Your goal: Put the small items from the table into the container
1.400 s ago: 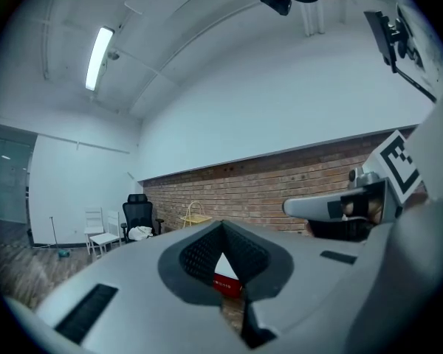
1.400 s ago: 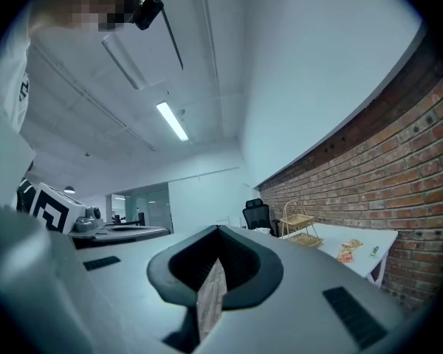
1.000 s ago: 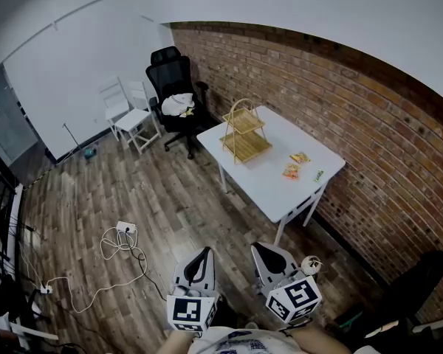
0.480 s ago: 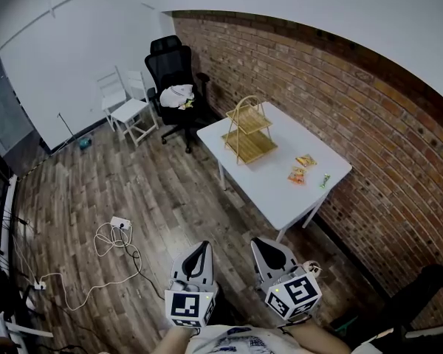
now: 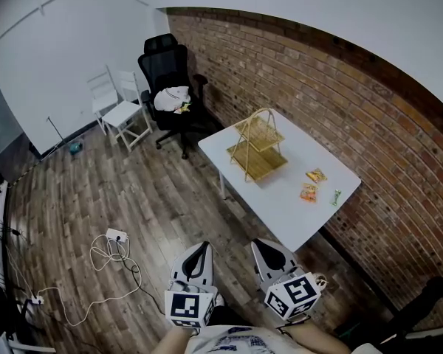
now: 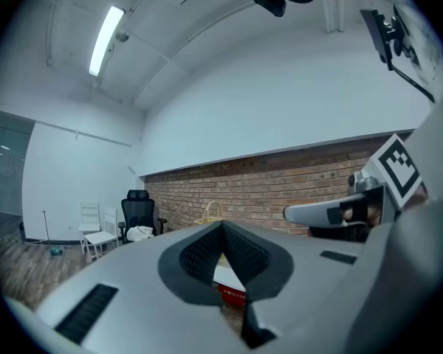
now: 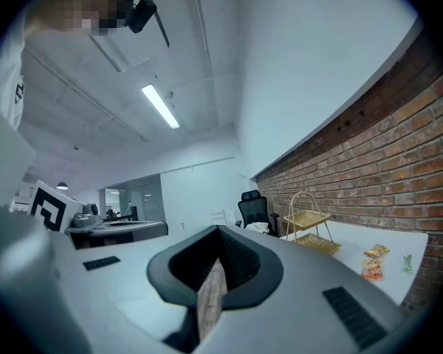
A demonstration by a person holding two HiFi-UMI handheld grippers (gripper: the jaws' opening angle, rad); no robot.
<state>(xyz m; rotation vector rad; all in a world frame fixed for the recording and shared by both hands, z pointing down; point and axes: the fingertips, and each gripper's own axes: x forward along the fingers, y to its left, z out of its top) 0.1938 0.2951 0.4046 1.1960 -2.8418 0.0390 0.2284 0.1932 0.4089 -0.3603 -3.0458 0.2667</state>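
**Probably light and slippery: small packets to pinch by an edge**

Both tools are far from the work. In the head view the left hand-held gripper [image 5: 201, 251] and the right hand-held gripper [image 5: 264, 248] sit at the bottom centre of the frame, over the wooden floor [image 5: 148, 198]. Each one's own view shows its jaws pressed together at the tips, with nothing between them.

The small items lie right of centre in the head view, on the white counter [image 5: 280, 205], on the side nearest the brick wall [image 5: 354, 102]. There is an orange packet [image 5: 316, 175], a second orange packet [image 5: 308, 192] just below it, and a slim green item [image 5: 336, 196] beside that. All three lie flat and apart from one another. The two-tier basket stand [image 5: 258, 150], which I take to be the container, stands upright toward the upper-left end of the same counter, apart from the packets.

The orange packets look like sealed snack sachets. I judge them to be very light, soft and crinkly, with a slick film that may slip out of a loose pinch. Lying flat, they offer little height, so a crimped end or a raised corner seems the best place to grip, rather than the puffed middle. The green item is too small to read, but it seems thin and may need one jaw slid along the counter beneath its edge. The stand looks light and open-sided, so a nudge could shift it, and the items are better lowered onto a tray than dropped.
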